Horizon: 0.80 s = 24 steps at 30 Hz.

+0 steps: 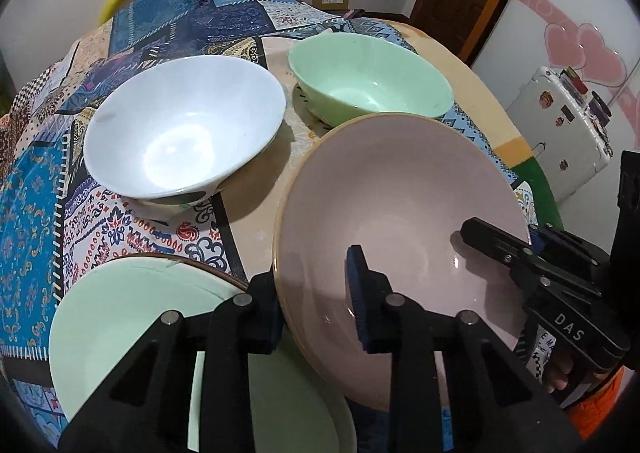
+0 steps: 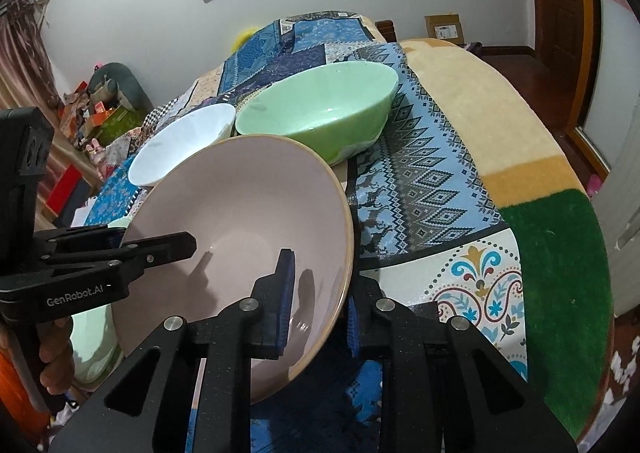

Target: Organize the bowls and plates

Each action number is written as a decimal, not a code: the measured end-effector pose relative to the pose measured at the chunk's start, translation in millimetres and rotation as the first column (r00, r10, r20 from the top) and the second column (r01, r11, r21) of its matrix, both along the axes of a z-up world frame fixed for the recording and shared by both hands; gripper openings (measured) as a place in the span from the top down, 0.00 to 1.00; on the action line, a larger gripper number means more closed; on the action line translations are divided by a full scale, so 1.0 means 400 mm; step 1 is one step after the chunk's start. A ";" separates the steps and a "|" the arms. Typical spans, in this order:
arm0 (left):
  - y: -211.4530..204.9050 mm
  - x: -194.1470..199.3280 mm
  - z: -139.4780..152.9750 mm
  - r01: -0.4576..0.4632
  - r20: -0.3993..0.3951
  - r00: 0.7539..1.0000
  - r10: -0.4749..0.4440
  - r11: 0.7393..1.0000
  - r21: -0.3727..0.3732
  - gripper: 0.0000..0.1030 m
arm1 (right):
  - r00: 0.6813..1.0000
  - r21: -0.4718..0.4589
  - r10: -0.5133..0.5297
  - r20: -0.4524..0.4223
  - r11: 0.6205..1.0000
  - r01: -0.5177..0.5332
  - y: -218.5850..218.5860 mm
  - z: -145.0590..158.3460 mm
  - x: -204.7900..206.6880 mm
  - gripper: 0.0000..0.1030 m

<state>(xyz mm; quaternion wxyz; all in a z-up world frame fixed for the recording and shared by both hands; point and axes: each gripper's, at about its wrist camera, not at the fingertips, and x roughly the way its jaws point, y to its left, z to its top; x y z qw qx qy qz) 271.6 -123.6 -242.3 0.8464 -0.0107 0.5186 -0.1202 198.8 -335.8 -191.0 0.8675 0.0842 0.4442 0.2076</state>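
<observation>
Two tongs clamped on one pink bowl (image 1: 400, 221): left gripper (image 1: 316, 305) pinching the bowl's left rim, one blue pad inside, the other outside; right gripper (image 2: 316, 309) pinching the opposite rim the same way, jaws drawn in tight on the wall. Bowl tilted between the two, its far edge just ahead of both sets of fingers. Directly under and left of the left tongs, a pale green plate (image 1: 120, 313); whether the bowl touches it, impossible to tell. Beyond the tongs, a white bowl (image 1: 184, 129) ahead-left and a green bowl (image 1: 372, 81) ahead-right, both upright on the patterned cloth (image 1: 36, 213), close together but apart. Judged step: bowl secured, lift about to begin. Next move likely needing both hands rising together, keeping the rim level so neither pad slips, then carrying forward to nest in another bowl. Risk: uneven lift twisting the rim free.
</observation>
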 end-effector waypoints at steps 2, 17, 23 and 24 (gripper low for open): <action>0.001 -0.002 0.004 -0.004 0.000 1.000 0.004 1.000 -0.007 0.73 | 1.000 -0.002 -0.003 0.005 1.000 0.003 0.003 0.007 0.001 0.80; 0.026 -0.079 0.131 -0.008 0.095 0.995 0.012 0.999 -0.040 0.73 | 0.996 0.007 -0.006 0.093 1.000 0.006 0.012 0.111 -0.033 0.80; 0.055 -0.129 0.190 -0.021 0.140 0.990 0.028 0.999 -0.049 0.73 | 0.991 0.009 0.004 0.134 1.000 -0.005 0.040 0.152 -0.055 0.80; 0.061 -0.139 0.199 -0.024 0.147 0.989 0.031 0.998 -0.052 0.73 | 0.990 0.009 0.007 0.139 1.000 -0.008 0.046 0.158 -0.060 0.80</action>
